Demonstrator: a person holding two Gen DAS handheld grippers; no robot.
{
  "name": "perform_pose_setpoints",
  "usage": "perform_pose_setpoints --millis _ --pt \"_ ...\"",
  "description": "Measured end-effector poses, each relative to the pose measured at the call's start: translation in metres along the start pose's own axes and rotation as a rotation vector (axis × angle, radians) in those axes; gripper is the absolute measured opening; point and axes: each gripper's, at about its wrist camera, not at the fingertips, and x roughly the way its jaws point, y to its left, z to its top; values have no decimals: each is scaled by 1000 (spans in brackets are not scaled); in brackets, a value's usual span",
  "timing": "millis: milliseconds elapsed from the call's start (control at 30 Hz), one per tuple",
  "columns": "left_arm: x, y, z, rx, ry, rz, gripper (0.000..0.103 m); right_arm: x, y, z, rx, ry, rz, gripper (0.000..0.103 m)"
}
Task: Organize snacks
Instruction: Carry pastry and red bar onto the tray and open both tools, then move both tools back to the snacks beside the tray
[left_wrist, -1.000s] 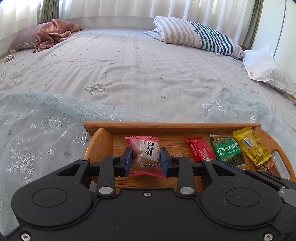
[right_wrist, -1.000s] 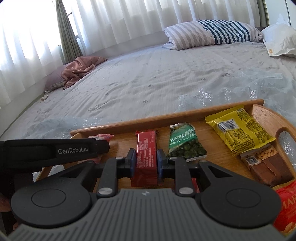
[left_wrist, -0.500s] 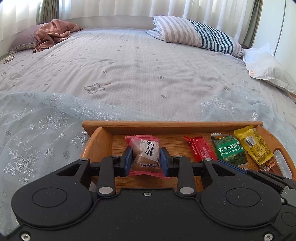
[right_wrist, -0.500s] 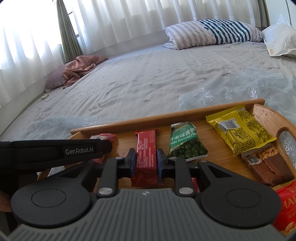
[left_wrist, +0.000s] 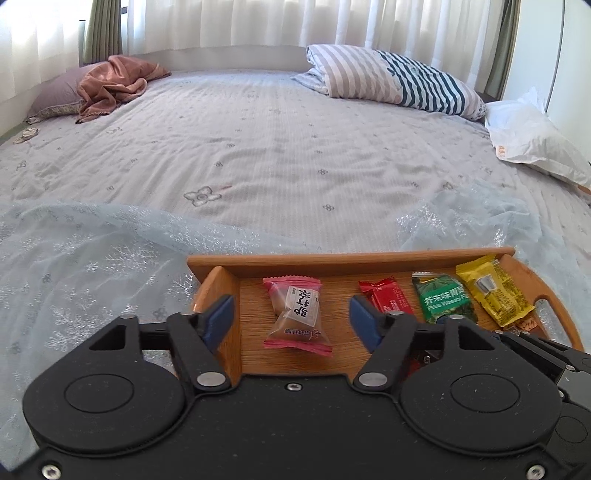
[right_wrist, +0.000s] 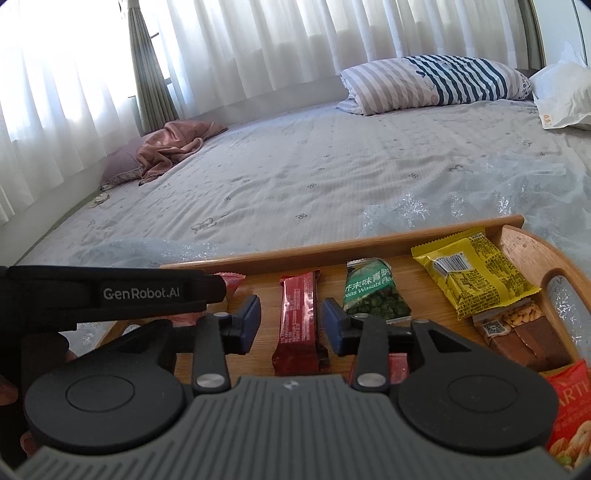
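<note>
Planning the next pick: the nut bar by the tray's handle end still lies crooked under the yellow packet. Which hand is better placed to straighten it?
Right. The right tongs stand open over the red bar, nearer the nut bar; the left tongs sit at the tray's opposite end, over the pink packet.

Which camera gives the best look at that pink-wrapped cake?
The left wrist view: the pink-wrapped cake lies whole on the wooden tray, between the left hand-held gripper's open jaws. The right wrist view shows only pink corners behind that gripper.
</note>
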Motion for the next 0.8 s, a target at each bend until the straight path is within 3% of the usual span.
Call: perform_pose_setpoints --millis 367,800 --pt "-72 -7 -11 8 -68 -9 86 -52 -1 -7 -46 -36 33 66" --pt "-164 -11 -65 14 -124 -27 92 -116 5 -46 -130 -61 96 73"
